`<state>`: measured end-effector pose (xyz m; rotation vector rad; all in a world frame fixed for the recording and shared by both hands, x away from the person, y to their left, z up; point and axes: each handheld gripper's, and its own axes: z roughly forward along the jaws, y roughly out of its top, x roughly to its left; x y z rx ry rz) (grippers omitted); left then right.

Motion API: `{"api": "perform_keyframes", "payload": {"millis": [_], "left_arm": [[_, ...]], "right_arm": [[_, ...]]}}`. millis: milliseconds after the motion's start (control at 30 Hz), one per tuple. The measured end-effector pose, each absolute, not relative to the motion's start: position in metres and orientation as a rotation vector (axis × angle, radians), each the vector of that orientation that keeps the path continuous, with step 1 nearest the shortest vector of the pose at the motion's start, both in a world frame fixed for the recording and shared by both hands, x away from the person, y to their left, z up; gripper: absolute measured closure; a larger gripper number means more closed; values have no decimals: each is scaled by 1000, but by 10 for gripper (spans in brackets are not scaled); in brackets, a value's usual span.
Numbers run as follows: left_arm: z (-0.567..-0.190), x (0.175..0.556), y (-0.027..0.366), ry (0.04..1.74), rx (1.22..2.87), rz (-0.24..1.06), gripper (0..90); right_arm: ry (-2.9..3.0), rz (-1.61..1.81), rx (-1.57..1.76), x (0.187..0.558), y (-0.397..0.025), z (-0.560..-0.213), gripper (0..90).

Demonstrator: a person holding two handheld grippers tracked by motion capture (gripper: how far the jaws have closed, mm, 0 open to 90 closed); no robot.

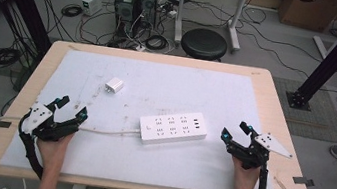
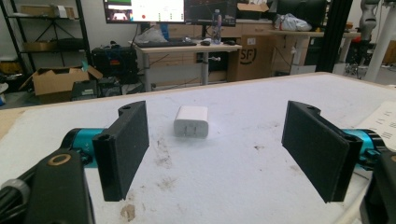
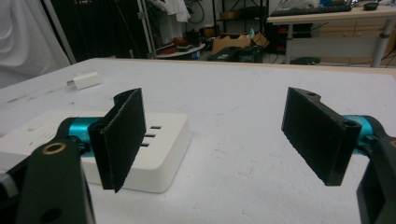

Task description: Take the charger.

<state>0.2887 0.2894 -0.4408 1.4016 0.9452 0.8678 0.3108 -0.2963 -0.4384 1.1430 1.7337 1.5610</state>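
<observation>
Your left gripper (image 1: 69, 108) rests near the table's (image 1: 274, 115) left edge, toward the near-left corner, with its jaws spread wide and nothing between them. In the left gripper view, the white charger (image 2: 191, 121) sits ahead of those jaws, centred in the gap but well apart from the pads, lying on the white mat (image 1: 195, 169) with its prongs facing you. From above, that charger (image 1: 114, 85) lies left of the table's middle, toward the far edge. Your right gripper (image 1: 235, 132) sits near the right edge, also released, jaws wide apart and holding nothing. The white power strip (image 1: 173, 127) lies at the table's middle, just beside your right gripper's left jaw; in the right gripper view its end (image 3: 154, 149) sits behind that jaw. Its white cord (image 1: 105, 131) runs left along the mat, reaching your left gripper.
</observation>
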Motion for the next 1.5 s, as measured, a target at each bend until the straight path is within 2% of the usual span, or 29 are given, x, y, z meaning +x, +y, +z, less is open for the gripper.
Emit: {"api": "perform_keyframes", "payload": {"millis": [433,767,1033,1167,1267,1300,1500], "left_arm": [[-440,288,289,936,1402,873,241],[-431,297,284,992,1516,760,247],[-411,306,279,983,1564,766,262],[-390,331,266,1006,1671,730,262],[-387,336,263,1008,1690,719,263],[-381,350,255,1019,1750,696,262],[-373,373,244,1055,1821,701,262]], "right_arm": [[1728,1564,1133,310,-296,-439,219],[1755,1538,1137,312,-294,-439,219],[1757,1537,1132,312,-293,-439,219],[1761,1531,1126,312,-293,-439,219],[1758,1531,1126,312,-293,-439,219],[1760,1528,1131,312,-293,-439,219],[1771,1524,1123,312,-292,-439,219]]}}
